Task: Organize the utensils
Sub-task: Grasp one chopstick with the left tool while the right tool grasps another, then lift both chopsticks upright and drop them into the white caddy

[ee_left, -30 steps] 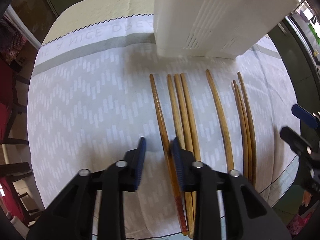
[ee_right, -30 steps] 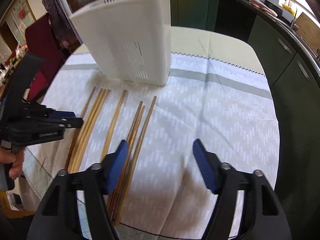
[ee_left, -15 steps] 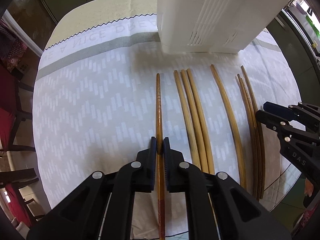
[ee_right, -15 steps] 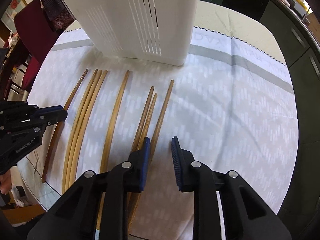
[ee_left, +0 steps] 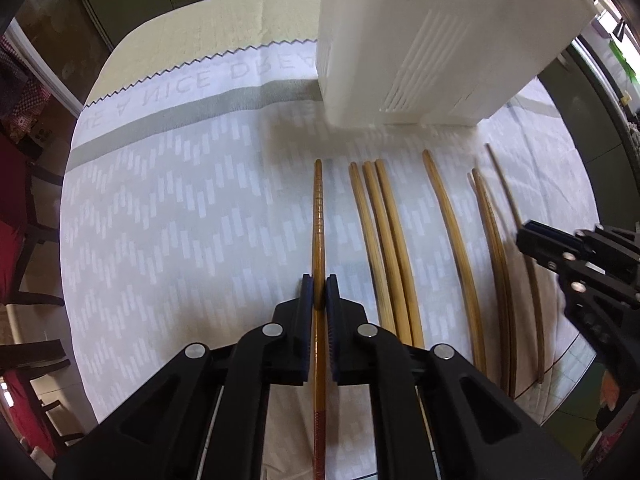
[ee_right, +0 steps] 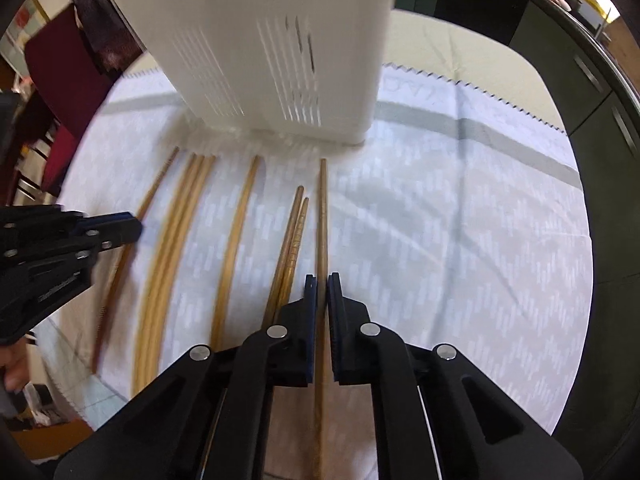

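Observation:
Several wooden chopsticks lie side by side on a white patterned tablecloth (ee_left: 180,208) in front of a white slotted utensil holder (ee_left: 432,40). My left gripper (ee_left: 319,292) is shut on the leftmost chopstick (ee_left: 318,216), a dark one with a red end. My right gripper (ee_right: 322,292) is shut on the rightmost chopstick (ee_right: 322,216). The holder also shows in the right wrist view (ee_right: 280,48). Each gripper shows in the other's view, the right one (ee_left: 536,240) and the left one (ee_right: 120,228).
Loose chopsticks stay between the two held ones: a group of three (ee_left: 384,248), a single one (ee_left: 452,248) and a pair (ee_left: 496,256). Dark cabinets (ee_right: 580,60) stand beyond the table. Red chairs (ee_left: 16,208) stand at the left.
Both grippers have closed: the left on the leftmost chopstick, the right on the rightmost one. Both have moved forward toward the holder.

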A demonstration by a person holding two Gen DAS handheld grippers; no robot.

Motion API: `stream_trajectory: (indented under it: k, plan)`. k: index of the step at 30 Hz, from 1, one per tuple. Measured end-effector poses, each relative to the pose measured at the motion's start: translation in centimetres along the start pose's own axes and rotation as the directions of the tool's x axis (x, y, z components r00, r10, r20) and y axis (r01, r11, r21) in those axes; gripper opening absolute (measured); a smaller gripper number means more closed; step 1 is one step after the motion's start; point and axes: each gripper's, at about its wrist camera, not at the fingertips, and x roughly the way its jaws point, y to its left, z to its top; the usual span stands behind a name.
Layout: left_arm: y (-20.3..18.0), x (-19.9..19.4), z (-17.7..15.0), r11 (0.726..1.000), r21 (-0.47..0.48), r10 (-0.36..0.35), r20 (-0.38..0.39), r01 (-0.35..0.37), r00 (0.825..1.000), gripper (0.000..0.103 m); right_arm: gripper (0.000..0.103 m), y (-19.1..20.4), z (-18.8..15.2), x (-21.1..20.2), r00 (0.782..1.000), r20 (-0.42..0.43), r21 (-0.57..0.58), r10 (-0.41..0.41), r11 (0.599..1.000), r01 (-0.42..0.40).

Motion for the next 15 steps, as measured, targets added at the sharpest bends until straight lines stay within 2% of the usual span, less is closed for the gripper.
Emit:
stream_trajectory:
  k: [6,10,15]
  plan:
    - [1.2,-4.3,0.0,0.999,0.003,-0.032,0.112,0.032,0.993,0.006,0.007,-1.4,-1.7,-5.8,0.985,0.154,0.020,0.081,0.996,-0.085]
    - [1.7,-8.7,-0.9,0.999,0.018,-0.047,0.220,0.044,0.974,0.006,0.007,-1.9,-3.0,-10.0,0.956,0.265,0.017,0.125,0.991,-0.134]
    - [1.0,-13.1,-2.8,0.998,0.054,-0.048,0.319,0.033,0.947,0.006,0.007,-2.1,-4.0,-13.5,0.935,0.331,-0.008,0.130,0.991,-0.136]
